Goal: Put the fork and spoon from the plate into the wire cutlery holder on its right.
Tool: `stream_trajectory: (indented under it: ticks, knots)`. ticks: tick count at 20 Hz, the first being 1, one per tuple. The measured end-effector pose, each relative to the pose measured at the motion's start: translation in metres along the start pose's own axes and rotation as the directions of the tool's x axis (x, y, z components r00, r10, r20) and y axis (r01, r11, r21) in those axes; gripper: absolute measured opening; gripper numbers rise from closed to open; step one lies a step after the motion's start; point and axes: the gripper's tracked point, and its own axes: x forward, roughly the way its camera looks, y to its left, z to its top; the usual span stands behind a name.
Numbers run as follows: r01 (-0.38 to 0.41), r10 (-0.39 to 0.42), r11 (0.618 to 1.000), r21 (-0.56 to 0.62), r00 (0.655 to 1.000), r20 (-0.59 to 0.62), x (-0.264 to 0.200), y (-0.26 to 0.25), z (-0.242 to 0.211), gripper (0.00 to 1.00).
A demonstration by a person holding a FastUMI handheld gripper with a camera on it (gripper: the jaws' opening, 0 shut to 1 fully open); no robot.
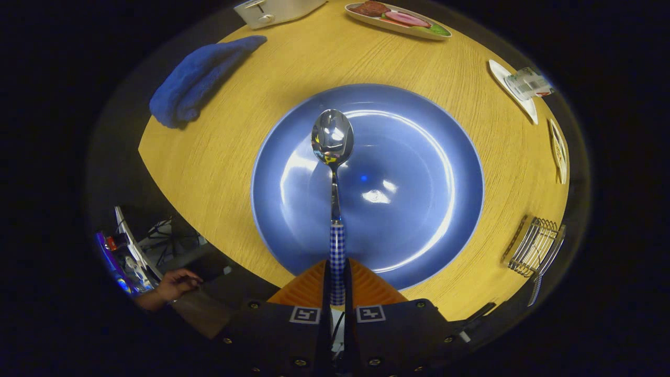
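I had the tongs (337,285) clamped on the checked blue-and-white handle of the polished steel spoon (333,173), both fingers pressed against it from either side. The spoon stuck out straight ahead of the fingers, bowl at the far end, and I judged it lifted clear above the round glossy blue plate (419,157), though I could not tell how high.

The plate lay just beyond the fingers on the round wooden tabletop (220,167), and I saw no fork on it. A checked handle seemed to hang at the near end of the silver wire cutlery holder (534,246), which stood to the right of the plate, apart from its rim; I took that for the fork, already stowed, but it was too small to be sure.

For the step in hand I reckoned I should keep the grip firm, since the long spoon could pivot between the fingers. I should swing right, carry it over the holder's top rim, tip the bowl down into a gap between wires, and release only once it was seated.

Farther off lay a rolled blue towel (201,76) to the left and a long dish of food (398,20) beyond the plate.
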Motion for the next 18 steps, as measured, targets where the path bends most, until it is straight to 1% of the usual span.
stream_trajectory:
  ticks: [1, 2, 3, 6, 7, 9, 14, 18]
  knots:
    - [0.006, -0.006, 1.0, -0.004, 1.0, -0.002, -0.002, -0.003, -0.003, 0.01]
    - [0.023, -0.024, 0.999, -0.03, 0.999, -0.028, -0.004, -0.01, -0.007, 0.01]
    - [0.034, -0.035, 0.999, -0.036, 0.999, -0.026, -0.005, -0.015, -0.008, 0.01]
    - [0.044, -0.05, 0.996, -0.077, 0.996, -0.073, -0.021, -0.03, -0.019, 0.01]
    - [0.057, -0.066, 0.994, -0.091, 0.993, -0.098, -0.029, -0.037, -0.025, 0.01]
    - [0.086, -0.098, 0.991, -0.105, 0.989, -0.111, -0.043, -0.052, -0.029, 0.01]
    - [0.111, -0.115, 0.993, -0.041, 0.985, -0.129, -0.07, -0.084, -0.034, 0.01]
    - [0.096, -0.095, 0.995, 0.0, 0.985, -0.142, -0.086, -0.098, -0.04, 0.01]
